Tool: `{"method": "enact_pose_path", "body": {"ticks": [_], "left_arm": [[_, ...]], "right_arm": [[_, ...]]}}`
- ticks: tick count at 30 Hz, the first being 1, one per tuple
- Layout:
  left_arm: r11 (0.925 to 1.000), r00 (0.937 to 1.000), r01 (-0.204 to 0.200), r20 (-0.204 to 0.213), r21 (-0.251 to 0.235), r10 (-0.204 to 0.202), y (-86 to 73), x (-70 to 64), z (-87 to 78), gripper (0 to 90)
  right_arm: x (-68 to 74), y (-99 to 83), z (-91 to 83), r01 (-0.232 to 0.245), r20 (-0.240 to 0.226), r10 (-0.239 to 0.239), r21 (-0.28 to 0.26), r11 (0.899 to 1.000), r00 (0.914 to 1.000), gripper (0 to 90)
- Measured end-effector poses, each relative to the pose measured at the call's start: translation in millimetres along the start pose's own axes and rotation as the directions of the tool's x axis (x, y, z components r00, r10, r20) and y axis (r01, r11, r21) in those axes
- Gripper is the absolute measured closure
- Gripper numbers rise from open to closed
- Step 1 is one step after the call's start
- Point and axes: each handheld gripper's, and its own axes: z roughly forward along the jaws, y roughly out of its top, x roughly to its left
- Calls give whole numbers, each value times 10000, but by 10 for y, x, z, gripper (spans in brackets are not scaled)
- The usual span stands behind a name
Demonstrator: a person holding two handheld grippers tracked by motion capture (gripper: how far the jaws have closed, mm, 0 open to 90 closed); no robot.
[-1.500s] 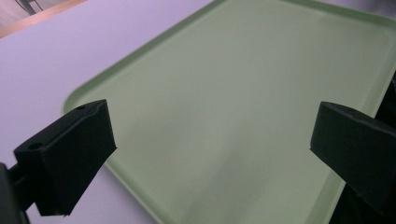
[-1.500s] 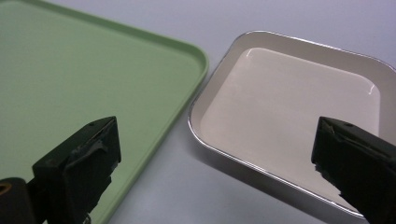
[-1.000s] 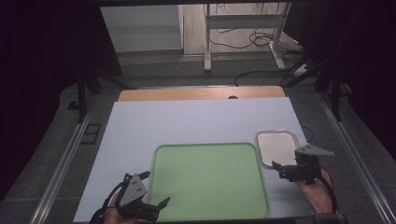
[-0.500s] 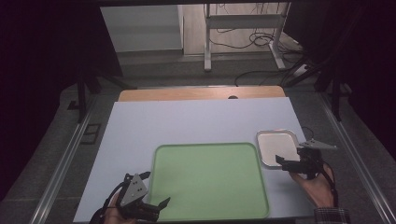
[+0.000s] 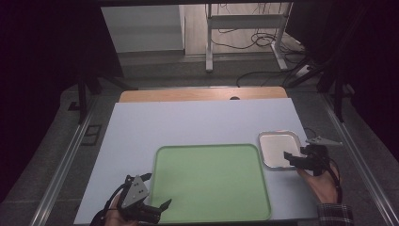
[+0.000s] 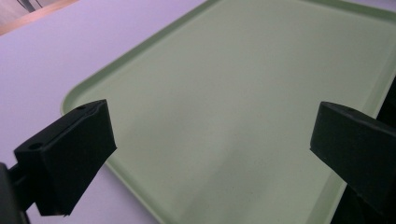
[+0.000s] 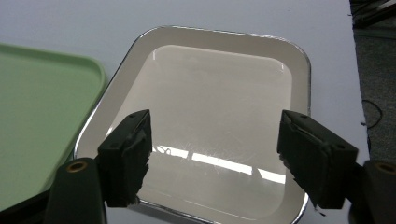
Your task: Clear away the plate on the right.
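**Right jaws spread over the steel tray**

High view: taking the green tray (image 5: 211,181) as our landmark, we see the steel tray (image 5: 278,149) just beside its far right corner, both lying flat on the bench (image 5: 188,127). Our right gripper (image 5: 297,160) reaches in from the steel tray's near right side, its tips over the near rim. Our left gripper (image 5: 153,209) sits at the green tray's near left corner, clear of the work.

Left gripper view: our left jaws stand wide apart, holding nothing, with the green tray (image 6: 243,107) spread flat between and beyond them.

Right gripper view: our right jaws also stand open and empty. The steel tray (image 7: 210,121) lies straight ahead, its near rim running between the two jaws, and the green tray (image 7: 42,112) touches or nearly touches its left edge.

We judge the step to be taking hold of the steel tray. To do it well, we should settle on one rim, likely the near one, come low so one jaw slips under the lip, and close squarely. The polished metal looks slippery, so a shallow bite may slide off.
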Motion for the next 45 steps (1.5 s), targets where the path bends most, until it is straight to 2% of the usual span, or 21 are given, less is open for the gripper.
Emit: {"method": "enact_pose_path", "body": {"ticks": [7,15,21,34,38,45], "left_arm": [[10000,10000,-12,-8,14,12,0,1,0,0],[10000,10000,-32,-18,31,32,0,-1,2,0],[10000,10000,-46,-24,50,46,0,-4,4,0],[10000,10000,-22,-11,78,22,-2,-9,10,0],[10000,10000,-27,-18,81,27,-2,-9,10,0],[9999,10000,-41,-24,100,41,-2,-11,12,0]], "right_arm": [[-66,27,42,16,17,-16,315,9995,10000,310],[-197,57,63,-159,381,142,456,9988,9992,428],[-278,55,87,-213,593,181,534,9983,9981,477],[-520,56,125,-667,1014,594,706,9953,9931,564],[-578,55,145,-868,872,799,793,9931,9930,591],[-657,54,237,-1485,193,1473,1015,9837,9889,685]]}}
